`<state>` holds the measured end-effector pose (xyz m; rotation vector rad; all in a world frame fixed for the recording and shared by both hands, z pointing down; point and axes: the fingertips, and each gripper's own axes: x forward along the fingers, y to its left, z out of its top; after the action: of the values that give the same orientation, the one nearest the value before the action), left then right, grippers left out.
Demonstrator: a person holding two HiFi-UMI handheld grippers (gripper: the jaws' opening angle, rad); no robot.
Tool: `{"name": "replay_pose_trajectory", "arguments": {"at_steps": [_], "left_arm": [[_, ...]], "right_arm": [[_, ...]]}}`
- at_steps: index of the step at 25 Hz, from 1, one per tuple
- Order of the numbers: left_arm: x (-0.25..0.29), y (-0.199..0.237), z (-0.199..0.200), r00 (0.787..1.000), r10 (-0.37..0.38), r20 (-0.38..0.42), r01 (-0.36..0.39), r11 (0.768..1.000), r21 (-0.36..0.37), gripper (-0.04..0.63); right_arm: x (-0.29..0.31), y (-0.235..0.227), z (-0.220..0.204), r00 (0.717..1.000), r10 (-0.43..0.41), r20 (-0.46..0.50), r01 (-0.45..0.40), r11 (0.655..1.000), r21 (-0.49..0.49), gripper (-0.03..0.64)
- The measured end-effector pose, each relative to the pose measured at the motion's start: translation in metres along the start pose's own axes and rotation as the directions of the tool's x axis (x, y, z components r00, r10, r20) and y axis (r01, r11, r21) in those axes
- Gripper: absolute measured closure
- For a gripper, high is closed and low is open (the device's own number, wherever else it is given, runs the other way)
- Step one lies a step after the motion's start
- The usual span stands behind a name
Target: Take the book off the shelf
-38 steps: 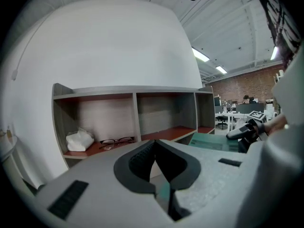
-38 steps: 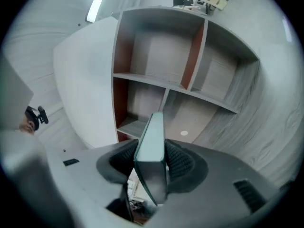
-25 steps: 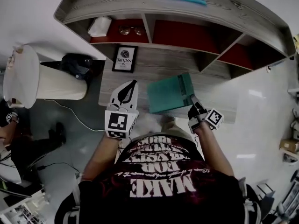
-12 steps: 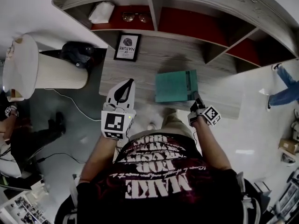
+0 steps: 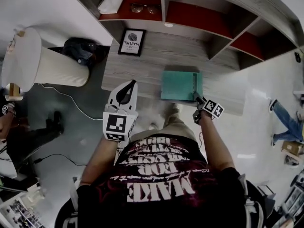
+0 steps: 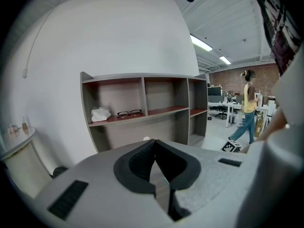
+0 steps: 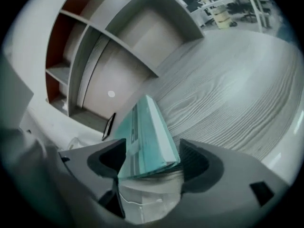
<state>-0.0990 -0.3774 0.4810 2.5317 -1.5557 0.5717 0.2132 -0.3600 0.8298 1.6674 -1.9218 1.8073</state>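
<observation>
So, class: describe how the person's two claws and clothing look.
Both the left claw and right claw are pale grey shells with black inner pads, each carrying a white cube printed with black square markers. The person wears a dark short-sleeved T-shirt with white lettering. The right claw's jaws have just been opening, the teal book between them.

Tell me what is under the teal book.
The grey wood-grain desk top; the teal book lies on it, hiding that patch. The right gripper jaws have just been opening, with the book's near corner between them.
</observation>
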Motion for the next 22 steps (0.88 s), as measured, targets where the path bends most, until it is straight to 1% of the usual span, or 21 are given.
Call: {"name": "replay_pose_trajectory", "arguments": {"at_steps": [2,5,7,8,10,11,12,14,15,17,19,20,22], "left_arm": [[-0.009,-0.002,-0.006,1.000,-0.007,0.003,0.007,1.000,-0.007,0.589],[-0.025,-0.009,-0.006,0.999,-0.021,0.029,0.021,1.000,-0.011,0.589],[-0.036,-0.012,-0.002,0.998,-0.032,0.049,0.033,0.999,-0.008,0.589],[-0.041,-0.013,-0.001,0.997,-0.041,0.060,0.042,0.999,-0.012,0.589],[-0.052,-0.017,0.003,0.994,-0.062,0.089,0.065,0.997,-0.033,0.589],[-0.058,-0.020,0.005,0.992,-0.071,0.107,0.076,0.996,-0.045,0.589],[-0.062,-0.022,0.007,0.989,-0.078,0.127,0.086,0.995,-0.053,0.589],[-0.070,-0.025,0.013,0.981,-0.088,0.173,0.099,0.993,-0.059,0.589],[-0.074,-0.026,0.017,0.975,-0.091,0.201,0.105,0.993,-0.062,0.589],[-0.085,-0.027,0.024,0.962,-0.092,0.257,0.112,0.992,-0.064,0.589],[-0.094,-0.028,0.028,0.952,-0.096,0.291,0.118,0.991,-0.061,0.589],[-0.097,-0.029,0.028,0.950,-0.101,0.297,0.125,0.990,-0.064,0.589],[-0.099,-0.032,0.024,0.949,-0.114,0.295,0.143,0.987,-0.076,0.589]], "right_arm": [[-0.004,-0.003,-0.002,0.999,-0.034,-0.023,0.032,0.997,-0.076,0.258],[-0.027,0.001,0.005,0.998,-0.067,0.013,0.068,0.978,-0.195,0.258],[-0.048,0.019,0.009,0.998,-0.050,0.042,0.060,0.957,-0.283,0.258],[-0.061,0.034,0.012,0.997,-0.033,0.066,0.053,0.941,-0.335,0.262],[-0.092,0.066,0.019,0.988,0.005,0.151,0.065,0.887,-0.456,0.323],[-0.111,0.083,0.024,0.977,0.027,0.210,0.086,0.855,-0.511,0.389],[-0.130,0.101,0.028,0.962,0.053,0.268,0.108,0.826,-0.553,0.465],[-0.166,0.138,0.033,0.927,0.125,0.353,0.126,0.783,-0.609,0.586],[-0.182,0.157,0.032,0.912,0.171,0.372,0.116,0.764,-0.635,0.612],[-0.209,0.197,0.022,0.891,0.264,0.370,0.080,0.710,-0.699,0.614],[-0.232,0.228,0.009,0.879,0.324,0.351,0.060,0.654,-0.754,0.614],[-0.242,0.239,0.003,0.875,0.336,0.349,0.060,0.639,-0.767,0.615],[-0.264,0.253,-0.005,0.869,0.338,0.362,0.080,0.626,-0.776,0.614]]}}
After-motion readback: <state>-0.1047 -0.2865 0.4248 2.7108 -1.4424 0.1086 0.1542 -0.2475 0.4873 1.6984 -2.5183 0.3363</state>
